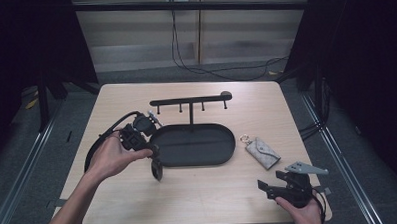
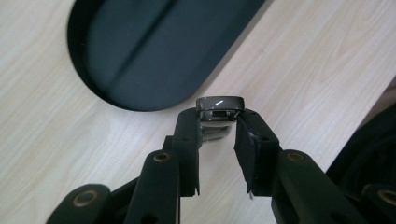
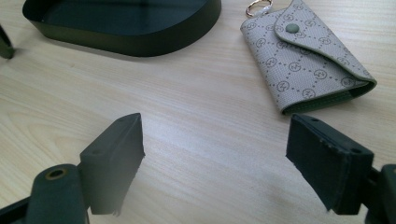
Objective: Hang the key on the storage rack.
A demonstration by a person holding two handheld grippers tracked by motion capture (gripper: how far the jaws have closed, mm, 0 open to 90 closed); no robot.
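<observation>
My left gripper (image 1: pixel 156 164) hovers just off the left end of the black oval tray (image 1: pixel 197 144), a hand wrapped around it. In the left gripper view its jaws (image 2: pixel 219 122) are shut on a small dark glossy object (image 2: pixel 220 103) with rounded corners and a tiny slot, held above the wood beside the tray (image 2: pixel 140 51). My right gripper (image 1: pixel 273 183) rests near the table's front right, open wide, nothing between its fingers (image 3: pixel 215 140). A beige patterned key pouch (image 1: pixel 262 152) with a gold ring lies ahead of it (image 3: pixel 308 65).
A black rail with several hooks (image 1: pixel 190 100) stands on a post at the tray's far edge. The tray's near wall (image 3: pixel 140 44) is to the left of the pouch. Bare wooden tabletop (image 1: pixel 209 196) runs along the front. Cables trail on the floor behind the table.
</observation>
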